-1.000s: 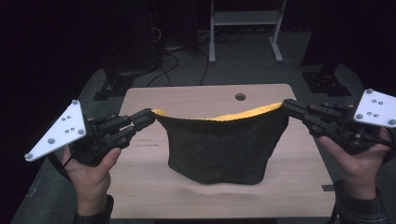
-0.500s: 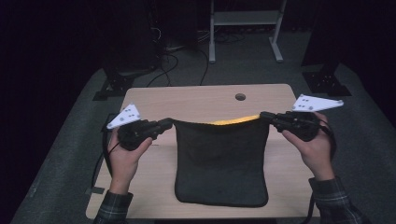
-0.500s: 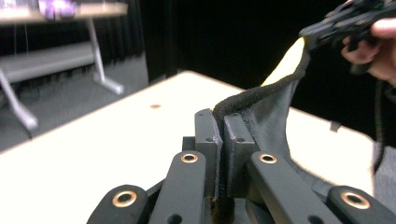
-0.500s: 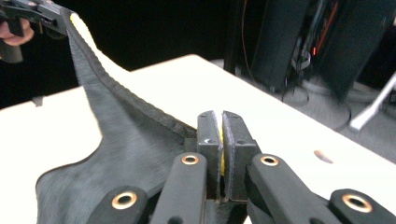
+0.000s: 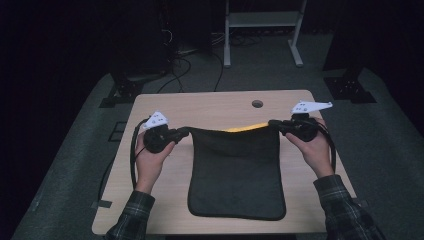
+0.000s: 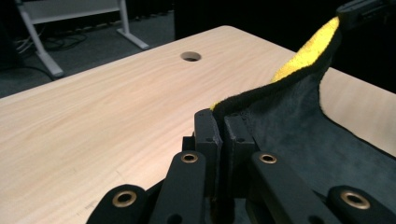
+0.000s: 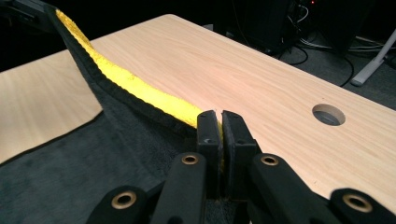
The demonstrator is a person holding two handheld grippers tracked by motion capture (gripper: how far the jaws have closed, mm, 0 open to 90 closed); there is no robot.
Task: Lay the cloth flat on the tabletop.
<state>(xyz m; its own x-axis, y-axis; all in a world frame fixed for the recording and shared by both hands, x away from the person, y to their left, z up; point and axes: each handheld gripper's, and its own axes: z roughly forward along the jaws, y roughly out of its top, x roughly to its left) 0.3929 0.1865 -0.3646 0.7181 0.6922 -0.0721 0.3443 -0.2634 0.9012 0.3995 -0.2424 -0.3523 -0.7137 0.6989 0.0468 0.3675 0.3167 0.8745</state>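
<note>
Dark cloth (image 5: 236,172), yellow underside, mostly flat on table (image 5: 210,107); both grippers' fingers pinching far corners.

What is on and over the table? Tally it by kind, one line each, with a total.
Cloths, dark with a yellow underside: 1, the cloth.
Grippers: 2, left gripper and right gripper, each shut on a far corner.
Tables: 1, the table.
Total: 4

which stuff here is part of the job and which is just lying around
In the job:
- dark cloth with yellow underside
- left tongs, shut on its far left corner
- right tongs, shut on its far right corner
- wooden table it lies on

Just about:
- white metal stand on the floor
- floor cables
</note>
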